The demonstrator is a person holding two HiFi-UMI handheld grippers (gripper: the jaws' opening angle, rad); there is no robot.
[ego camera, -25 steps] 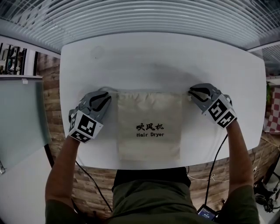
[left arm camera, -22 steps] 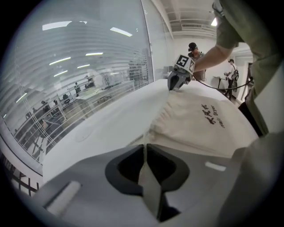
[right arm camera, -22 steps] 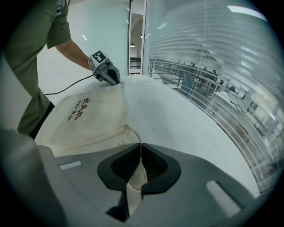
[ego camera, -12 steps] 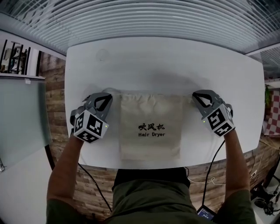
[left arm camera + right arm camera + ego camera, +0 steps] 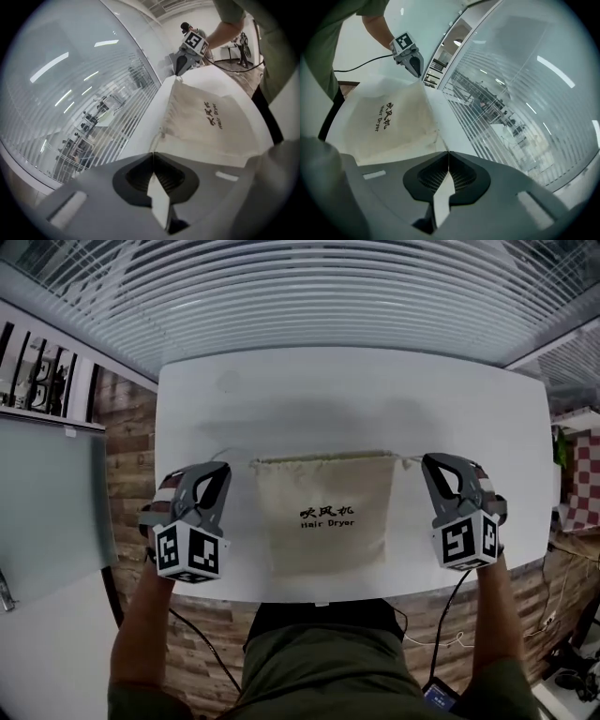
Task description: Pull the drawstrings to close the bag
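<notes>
A cream cloth drawstring bag (image 5: 328,514) with black print lies flat on the white table (image 5: 347,390), its top hem puckered. A thin drawstring (image 5: 238,463) runs from its left top corner to my left gripper (image 5: 224,469), whose jaws are shut on it. In the left gripper view the drawstring (image 5: 157,142) enters the closed gripper (image 5: 152,154). On the other side, the right drawstring (image 5: 409,459) leads to my right gripper (image 5: 428,463), likewise shut on it. In the right gripper view the bag (image 5: 393,117) lies beyond the closed right gripper (image 5: 448,153).
The table's front edge (image 5: 328,598) runs just behind both grippers, close to the person's body. A glass wall with blinds (image 5: 309,296) stands beyond the far edge. Cables (image 5: 450,615) hang below the table at the right.
Both grippers have drawn back toward the table's front edge, a little away from the bag's sides, and turned to point forward. The strings now show taut and the bag's top hem is puckered.
</notes>
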